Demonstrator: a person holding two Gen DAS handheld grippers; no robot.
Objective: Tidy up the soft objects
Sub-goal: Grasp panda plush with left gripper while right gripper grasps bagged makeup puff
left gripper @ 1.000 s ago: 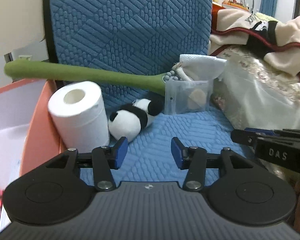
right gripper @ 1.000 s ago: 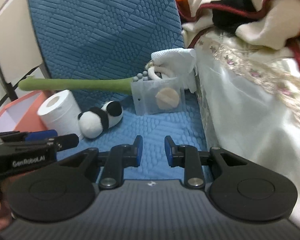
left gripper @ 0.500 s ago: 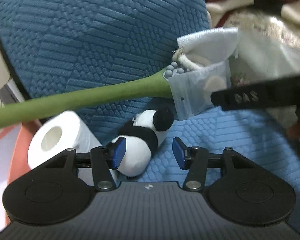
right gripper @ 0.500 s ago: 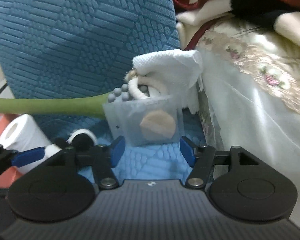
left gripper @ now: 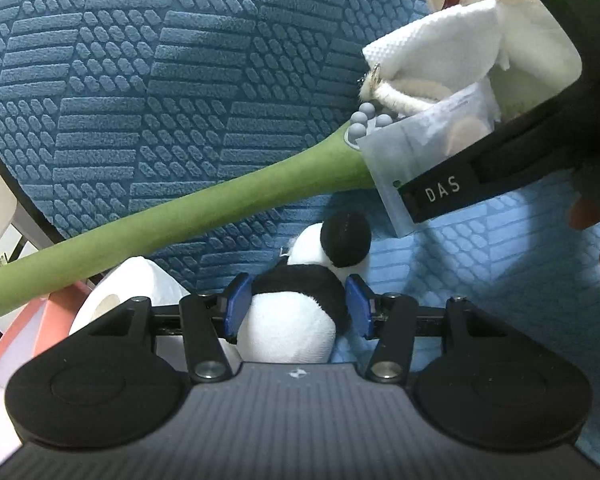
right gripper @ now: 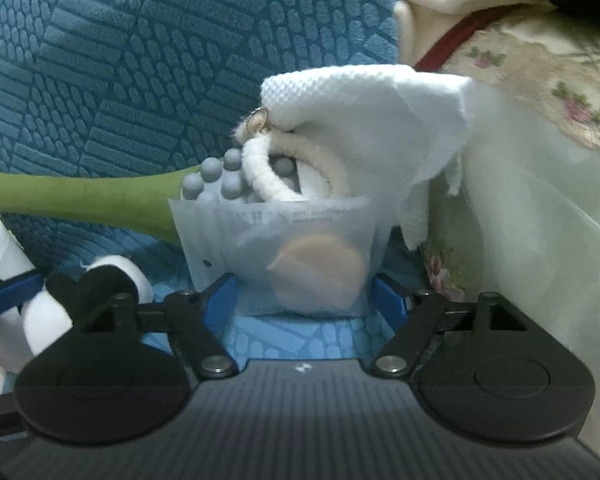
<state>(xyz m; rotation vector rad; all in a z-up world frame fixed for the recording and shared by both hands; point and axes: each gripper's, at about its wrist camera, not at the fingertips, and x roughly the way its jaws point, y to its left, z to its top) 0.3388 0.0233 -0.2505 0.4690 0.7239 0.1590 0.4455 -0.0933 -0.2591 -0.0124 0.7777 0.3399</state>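
A black-and-white panda plush (left gripper: 300,300) lies on the blue textured cushion (left gripper: 480,264). My left gripper (left gripper: 296,310) is open with its blue pads on either side of the panda's body. My right gripper (right gripper: 304,300) is open around the lower part of a frosted plastic pouch (right gripper: 288,256) with a round beige puff inside. The pouch leans at the back, with a white tissue (right gripper: 364,116), a white rope ring and grey beads behind it. A long green foam stick (left gripper: 188,236) runs left from the pouch. The panda also shows in the right wrist view (right gripper: 100,284).
A toilet paper roll (left gripper: 128,292) stands left of the panda, beside an orange-rimmed box (left gripper: 24,336). A blue cushion back (left gripper: 180,80) rises behind. Cream floral fabric and bedding (right gripper: 540,184) press in on the right.
Both grippers have moved forward. The left now straddles the panda. The right has opened wider and closed in around the pouch.
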